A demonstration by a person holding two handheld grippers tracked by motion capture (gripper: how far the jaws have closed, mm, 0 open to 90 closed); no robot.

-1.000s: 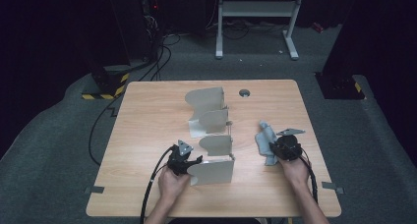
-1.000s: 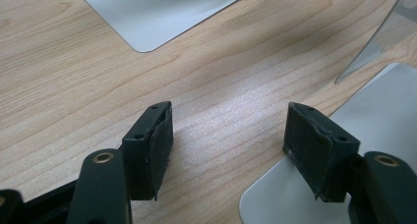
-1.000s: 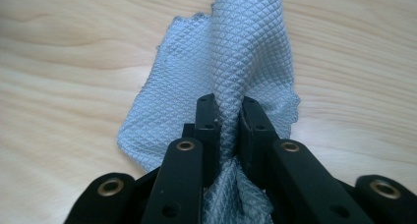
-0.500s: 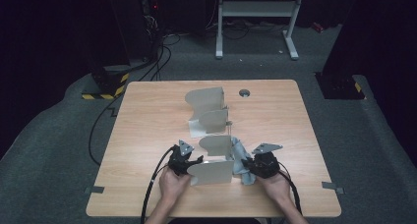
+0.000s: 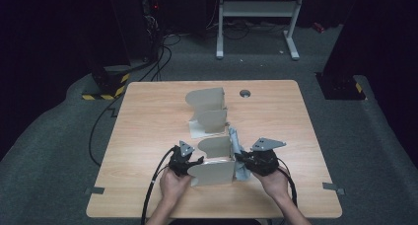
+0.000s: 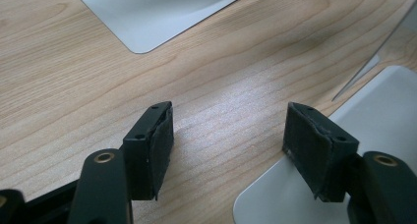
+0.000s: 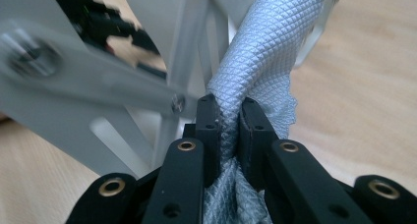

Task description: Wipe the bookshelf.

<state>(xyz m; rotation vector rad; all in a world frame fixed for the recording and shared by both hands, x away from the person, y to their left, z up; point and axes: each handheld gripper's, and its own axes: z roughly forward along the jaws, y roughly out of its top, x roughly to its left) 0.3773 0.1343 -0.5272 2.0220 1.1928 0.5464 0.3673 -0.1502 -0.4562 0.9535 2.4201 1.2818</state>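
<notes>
A grey metal divider rack (image 5: 217, 163) stands near the table's front edge. My right gripper (image 5: 242, 159) is pressed up against its right side and is shut on a grey textured cloth (image 5: 234, 145). In the right gripper view the cloth (image 7: 263, 57) is pinched between the closed jaws of the gripper (image 7: 228, 113), with the rack's frame (image 7: 98, 71) just to the left. My left gripper (image 5: 196, 162) sits at the rack's left side. Its jaws (image 6: 228, 123) are open over bare wood, and its right finger (image 6: 317, 148) sits over a grey metal plate (image 6: 383, 111).
A second, similar rack (image 5: 209, 109) stands farther back at the table's middle. A round grommet (image 5: 245, 93) lies near the far edge. Black cables trail from both grippers off the front. The wooden table (image 5: 148, 126) has open room left and right.
My right gripper has carried the cloth leftward from the open table to the near rack's right side. The left gripper has stayed put.
</notes>
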